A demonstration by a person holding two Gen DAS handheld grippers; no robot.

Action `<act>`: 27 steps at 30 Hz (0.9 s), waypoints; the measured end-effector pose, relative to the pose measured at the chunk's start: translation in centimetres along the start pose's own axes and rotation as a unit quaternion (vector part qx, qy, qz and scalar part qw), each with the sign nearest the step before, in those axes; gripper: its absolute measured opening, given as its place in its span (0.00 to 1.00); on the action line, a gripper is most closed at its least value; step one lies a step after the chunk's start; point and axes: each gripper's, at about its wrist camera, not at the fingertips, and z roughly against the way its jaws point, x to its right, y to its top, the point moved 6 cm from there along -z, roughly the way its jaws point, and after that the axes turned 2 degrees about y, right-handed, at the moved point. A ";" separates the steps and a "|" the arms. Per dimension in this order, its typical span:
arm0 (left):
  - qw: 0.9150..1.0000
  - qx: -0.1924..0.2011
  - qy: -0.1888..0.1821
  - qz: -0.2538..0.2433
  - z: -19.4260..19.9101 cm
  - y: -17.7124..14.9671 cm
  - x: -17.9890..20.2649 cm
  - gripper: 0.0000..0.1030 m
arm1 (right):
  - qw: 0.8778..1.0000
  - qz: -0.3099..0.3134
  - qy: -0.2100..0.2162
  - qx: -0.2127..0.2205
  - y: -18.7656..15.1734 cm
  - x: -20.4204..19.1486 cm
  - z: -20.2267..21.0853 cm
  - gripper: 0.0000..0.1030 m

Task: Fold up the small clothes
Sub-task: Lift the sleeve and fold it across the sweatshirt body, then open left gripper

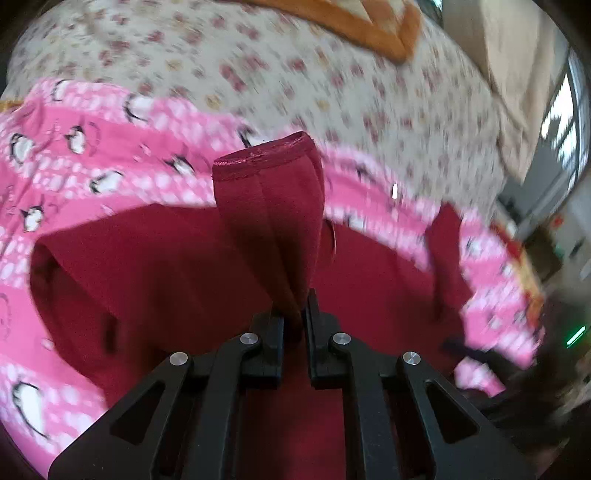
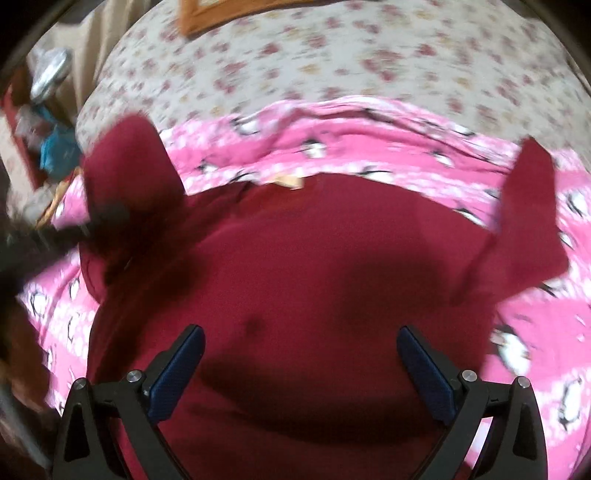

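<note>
Left hand-held gripper (image 1: pixel 294 310) clamps sleeve (image 1: pixel 269 206); right (image 2: pixel 301 354) (R view only) apart.

No readable text, label, brand or number anywhere.

A bed (image 2: pixel 332 55) under a cream sheet with small red flowers carries everything. Directly on the sheet lies a pink blanket (image 2: pixel 369 147) printed with penguins, and beyond the blanket, at the far side of the bed, an orange-bordered cloth (image 1: pixel 369 26). On the blanket, toward its near edge, a dark red garment (image 2: pixel 314 258) lies spread.
</note>
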 end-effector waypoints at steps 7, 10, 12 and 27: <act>0.997 -0.047 -0.036 -0.042 -0.3 -3.6 3.4 0.49 | 0.999 -0.051 0.005 0.005 0.1 3.1 2.3 1.00; 0.997 -0.020 -0.012 -0.075 2.9 -4.0 2.6 0.55 | 0.998 -0.056 0.014 0.010 0.5 3.2 2.6 1.00; 0.996 -0.004 0.020 -0.081 4.5 -4.2 1.1 0.56 | 0.998 -0.051 0.024 0.012 0.7 2.9 2.6 1.00; 0.980 -0.013 0.194 0.045 4.9 -6.0 -12.3 0.56 | 0.994 0.105 -0.014 -0.034 1.1 -2.3 -3.8 0.26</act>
